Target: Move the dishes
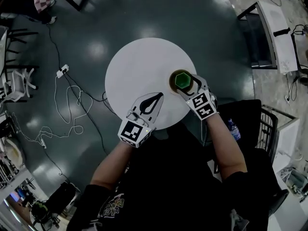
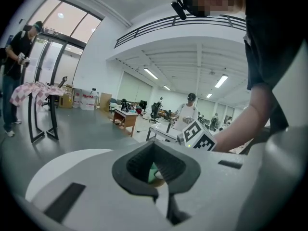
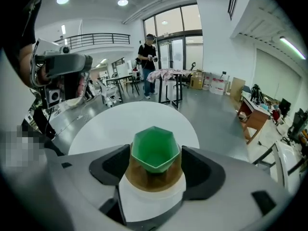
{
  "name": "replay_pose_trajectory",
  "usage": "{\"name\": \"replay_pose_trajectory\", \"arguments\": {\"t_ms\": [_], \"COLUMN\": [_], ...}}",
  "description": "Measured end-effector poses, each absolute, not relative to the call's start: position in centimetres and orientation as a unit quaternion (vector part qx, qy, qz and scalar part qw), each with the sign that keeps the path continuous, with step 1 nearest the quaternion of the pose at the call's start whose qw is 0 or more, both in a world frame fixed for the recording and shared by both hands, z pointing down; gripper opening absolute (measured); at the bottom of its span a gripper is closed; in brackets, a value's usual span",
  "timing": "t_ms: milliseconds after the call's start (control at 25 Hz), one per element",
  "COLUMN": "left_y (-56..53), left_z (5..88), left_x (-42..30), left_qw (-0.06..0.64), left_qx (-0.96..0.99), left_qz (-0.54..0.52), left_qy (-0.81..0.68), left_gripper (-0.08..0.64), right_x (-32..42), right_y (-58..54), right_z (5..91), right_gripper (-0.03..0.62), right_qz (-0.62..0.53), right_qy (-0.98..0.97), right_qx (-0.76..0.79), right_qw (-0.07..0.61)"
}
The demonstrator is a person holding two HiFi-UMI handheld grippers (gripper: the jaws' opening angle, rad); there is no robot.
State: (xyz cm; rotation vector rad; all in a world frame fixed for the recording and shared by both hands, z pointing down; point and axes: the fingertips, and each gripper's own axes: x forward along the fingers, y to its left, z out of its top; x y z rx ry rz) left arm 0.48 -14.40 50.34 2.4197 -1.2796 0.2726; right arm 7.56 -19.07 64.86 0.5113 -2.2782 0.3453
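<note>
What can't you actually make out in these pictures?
Left gripper view: the green cup and brown saucer show only as slivers through the left gripper's shut jaws.
Head view: the right gripper covers the saucer's near edge.
Right gripper view: its open jaws hide the saucer's sides.
Both gripper views: mosaic patches cover a face.

Round white surface (image 1: 139, 66) on a glossy dark teal floor (image 1: 207, 18). Left of it a white power strip (image 1: 62, 71), white cable (image 1: 67, 112) looping over the floor. Right side — black metal frame (image 1: 269, 124), plastic water bottle (image 1: 234, 129) just beside it. Farther back — pink checked cloth (image 3: 166, 74) draped over a black rack (image 3: 175, 93), person (image 3: 148, 61) standing by glass doors (image 3: 180, 47), cardboard boxes (image 3: 197, 82), wooden desk (image 2: 126, 117).
</note>
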Motion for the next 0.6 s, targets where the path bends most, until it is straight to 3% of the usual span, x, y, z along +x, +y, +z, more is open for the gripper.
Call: {"name": "replay_pose_trajectory", "arguments": {"t_ms": [600], "left_y": [-15.4], "left_z": [50.1], "left_x": [-0.4], "left_qw": [0.192], "left_qx": [0.851], "left_qz": [0.082], "left_qy": [-0.481], "left_gripper": [0.005], "right_x": [6.2], "right_y": [-19.9], "right_z": [64.5], "right_gripper": [0.318], "right_qz": [0.124], "right_qy": [-0.900], "right_qx": [0.178], "right_qw": [0.377]}}
